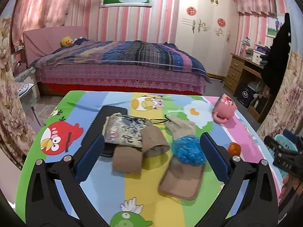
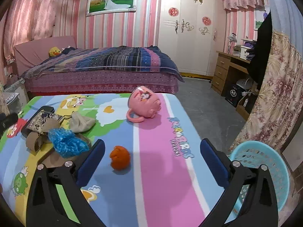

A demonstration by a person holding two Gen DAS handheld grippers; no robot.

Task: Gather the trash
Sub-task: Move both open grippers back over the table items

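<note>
A pile of trash lies on the cartoon tablecloth [image 1: 132, 189]: two cardboard tubes [image 1: 127, 161], a crumpled blue plastic wrap [image 1: 188, 150], a printed packet [image 1: 125, 130], a beige cloth [image 1: 181, 126] and a flat brown pad [image 1: 181, 181]. My left gripper [image 1: 151, 155] is open, its fingers either side of the pile and just above it. An orange peel [image 2: 120, 158] lies on the table between the open fingers of my right gripper [image 2: 152, 157]. The pile also shows at the left of the right wrist view [image 2: 66, 141]. A light blue basket [image 2: 265, 172] stands beside the table's right edge.
A pink mug [image 2: 144, 104] lies tipped on its side at the table's far edge. A black flat item [image 1: 106, 124] lies under the packet. A bed [image 1: 117, 64], a white wardrobe [image 1: 204, 30] and a wooden desk [image 1: 244, 71] stand behind the table.
</note>
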